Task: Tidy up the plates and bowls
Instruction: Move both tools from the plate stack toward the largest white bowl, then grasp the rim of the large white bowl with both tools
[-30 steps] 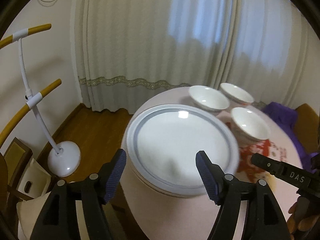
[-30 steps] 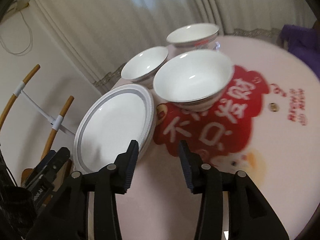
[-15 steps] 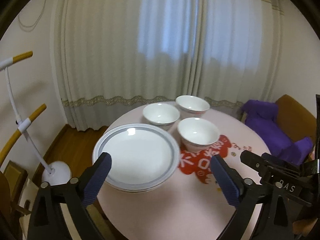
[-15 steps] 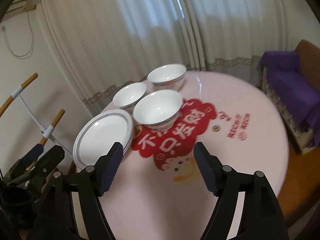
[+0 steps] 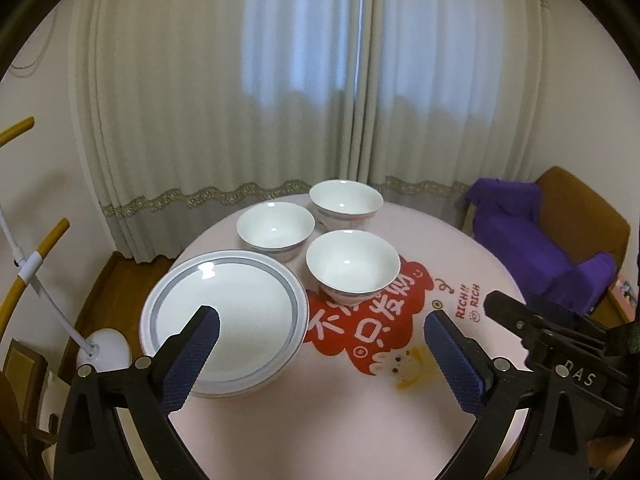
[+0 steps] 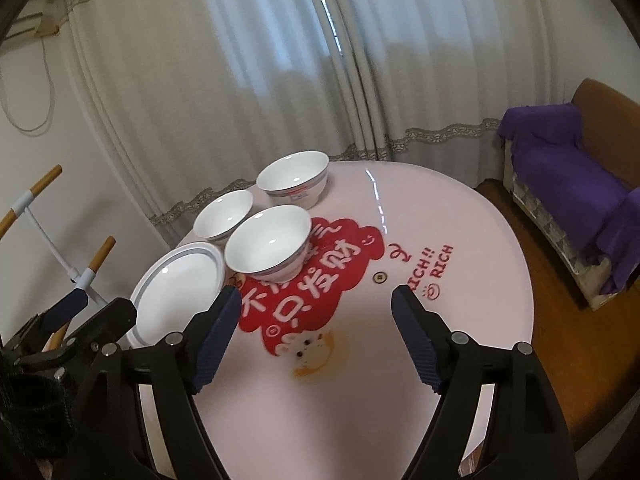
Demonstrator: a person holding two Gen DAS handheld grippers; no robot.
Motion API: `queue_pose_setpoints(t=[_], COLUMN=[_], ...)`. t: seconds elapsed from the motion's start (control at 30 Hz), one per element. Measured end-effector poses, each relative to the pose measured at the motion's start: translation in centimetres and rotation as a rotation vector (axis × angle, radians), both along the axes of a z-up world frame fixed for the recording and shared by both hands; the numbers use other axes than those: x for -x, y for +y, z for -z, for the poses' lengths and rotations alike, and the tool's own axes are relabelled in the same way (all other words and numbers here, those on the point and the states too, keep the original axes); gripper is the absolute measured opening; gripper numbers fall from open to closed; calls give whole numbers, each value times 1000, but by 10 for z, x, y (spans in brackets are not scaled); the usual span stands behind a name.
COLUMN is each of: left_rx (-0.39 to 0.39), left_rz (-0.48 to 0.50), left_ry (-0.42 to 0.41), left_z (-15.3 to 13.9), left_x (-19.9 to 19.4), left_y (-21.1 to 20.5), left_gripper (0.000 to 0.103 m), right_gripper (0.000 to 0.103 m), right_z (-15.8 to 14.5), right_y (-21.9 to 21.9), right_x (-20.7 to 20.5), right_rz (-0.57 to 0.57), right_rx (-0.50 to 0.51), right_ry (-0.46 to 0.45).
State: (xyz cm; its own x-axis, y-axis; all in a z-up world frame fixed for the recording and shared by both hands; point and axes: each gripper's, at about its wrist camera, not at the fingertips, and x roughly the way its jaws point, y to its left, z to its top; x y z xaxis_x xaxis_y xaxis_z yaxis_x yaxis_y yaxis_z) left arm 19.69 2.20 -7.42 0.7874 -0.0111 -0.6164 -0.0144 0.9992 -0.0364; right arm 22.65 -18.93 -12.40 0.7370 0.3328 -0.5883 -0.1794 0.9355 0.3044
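Note:
A stack of white plates with a grey rim band (image 5: pixel 224 320) (image 6: pixel 180 284) sits at the left of the round pink table (image 5: pixel 320 420). Three white bowls stand apart behind and right of it: one at the left (image 5: pixel 275 228), one at the back (image 5: pixel 346 200), and the nearest (image 5: pixel 352 264) (image 6: pixel 268 242) on a red printed mat (image 5: pixel 360 328). My left gripper (image 5: pixel 322 316) hovers above the table's near side, short of the plates. Its jaws are opening and hold nothing. My right gripper (image 6: pixel 317 292) hangs over the mat, jaws also opening, with nothing between them.
A white stand with yellow arms has its round base (image 5: pixel 104 350) on the wooden floor left of the table. Pale curtains (image 5: pixel 280 100) hang behind. A brown sofa under a purple cover (image 5: pixel 528 240) stands to the right. The table's right half (image 6: pixel 460 240) is bare.
Both grippers have drawn back and upward from the dishes, which now look smaller and farther. Both pairs of jaws have spread much wider. The plates and bowls have not moved.

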Motion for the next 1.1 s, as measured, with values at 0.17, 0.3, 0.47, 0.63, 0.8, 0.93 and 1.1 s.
queue_pose_setpoints(t=[0.17,0.3,0.47,0.63,0.8,0.93,1.1], left_rx=[6,11,9,-8,-14,-10,-29], left_rz=[-2,2,29,51,78,83,74], left_ry=[44,90,143,209,308,356,377], left_z=[-3,-4,-4,4,15,20,18], left_x=[-39,-70,-117,-160,-205,-229,-249], left_y=[7,15,26,28,30,32,30], left_gripper=[100,100,100,91,80,77,74], right_gripper=[79,79,79,79,74,57,41], right_z=[5,10,18,27,44,56,63], right_y=[-3,-1,9,24,37,44,48], right_x=[-22,-40,-68,-103,-135,-154,-164], right_rz=[4,-3,-30,-64,-81,-118,-134], right_rx=[-1,-6,0,5,31,22,37], right_ry=[11,31,54,105,184,262,297])
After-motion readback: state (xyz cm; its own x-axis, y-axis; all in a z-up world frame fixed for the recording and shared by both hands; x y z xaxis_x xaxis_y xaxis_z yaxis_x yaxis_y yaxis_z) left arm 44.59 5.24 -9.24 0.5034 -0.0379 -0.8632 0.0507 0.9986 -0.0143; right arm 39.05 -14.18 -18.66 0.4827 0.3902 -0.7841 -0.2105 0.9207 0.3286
